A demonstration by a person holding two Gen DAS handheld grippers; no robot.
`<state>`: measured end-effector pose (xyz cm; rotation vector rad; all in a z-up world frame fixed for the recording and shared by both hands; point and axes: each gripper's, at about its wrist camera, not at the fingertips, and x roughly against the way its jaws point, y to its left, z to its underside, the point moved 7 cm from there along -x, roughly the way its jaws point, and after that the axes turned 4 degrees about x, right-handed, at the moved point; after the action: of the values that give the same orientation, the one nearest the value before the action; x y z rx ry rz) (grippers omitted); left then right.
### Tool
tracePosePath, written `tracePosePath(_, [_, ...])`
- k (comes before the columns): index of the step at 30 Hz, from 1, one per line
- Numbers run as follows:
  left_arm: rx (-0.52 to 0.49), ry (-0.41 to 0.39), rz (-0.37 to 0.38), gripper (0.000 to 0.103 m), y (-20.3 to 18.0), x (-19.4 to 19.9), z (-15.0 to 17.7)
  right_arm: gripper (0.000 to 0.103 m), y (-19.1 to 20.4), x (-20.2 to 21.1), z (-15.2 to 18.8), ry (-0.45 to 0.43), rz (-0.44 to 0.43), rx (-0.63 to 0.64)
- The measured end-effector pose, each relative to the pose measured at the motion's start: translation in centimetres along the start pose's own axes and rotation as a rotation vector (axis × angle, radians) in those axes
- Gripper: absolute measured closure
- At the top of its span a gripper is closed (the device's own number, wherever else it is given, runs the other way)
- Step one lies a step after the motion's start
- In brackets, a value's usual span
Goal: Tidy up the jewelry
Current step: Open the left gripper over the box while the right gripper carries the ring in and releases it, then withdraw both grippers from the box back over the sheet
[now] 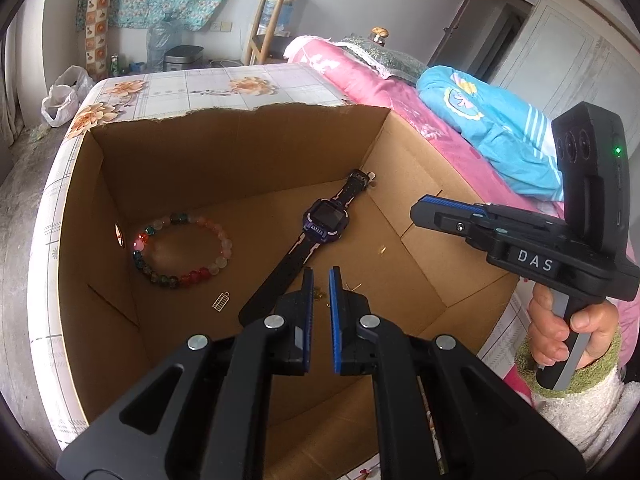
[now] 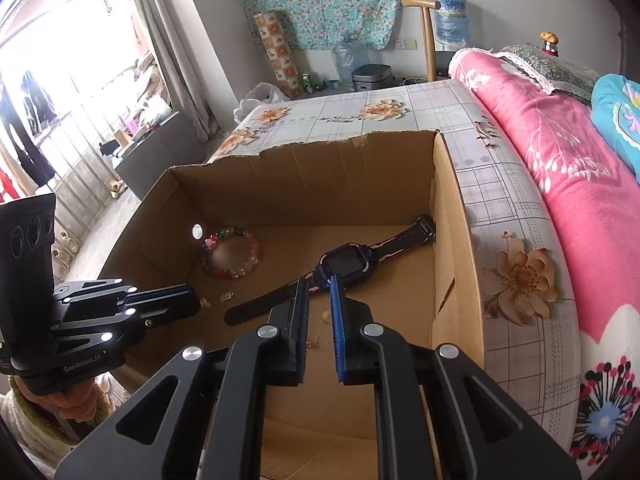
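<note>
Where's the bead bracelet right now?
The bracelet lies on the box floor in its far left corner, left of the watch.

A home bedroom: a bed with a pink blanket (image 2: pixel 560 168) is lying beside the desk (image 2: pixel 500 200); a wooden chair (image 1: pixel 268 20) is standing beyond.

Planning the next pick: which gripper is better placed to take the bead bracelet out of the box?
Probably the left gripper: it sits on the bead bracelet's side of the cardboard box. The right gripper is beyond the watch, near the opposite wall.
</note>
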<state>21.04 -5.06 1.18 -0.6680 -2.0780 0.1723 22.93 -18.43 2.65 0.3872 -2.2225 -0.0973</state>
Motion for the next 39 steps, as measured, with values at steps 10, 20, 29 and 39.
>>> tracePosePath(10, [0.024,-0.035,0.013,0.096,0.3,0.7,-0.6,0.091,-0.9,2.3,-0.7,-0.087,-0.013,-0.032])
tracePosePath(20, [-0.044,-0.197,0.081,0.083,-1.2,6.7,1.9,0.072,0.1,9.1,1.3,-0.259,-0.015,-0.052])
tracePosePath(29, [-0.123,-0.224,0.159,0.069,-2.7,10.1,9.0,0.065,2.1,12.6,8.5,-0.266,-0.031,-0.062])
tracePosePath(39, [-0.157,-0.087,-0.075,0.068,-1.6,3.4,14.3,0.062,0.5,5.0,16.6,0.028,0.05,-0.237])
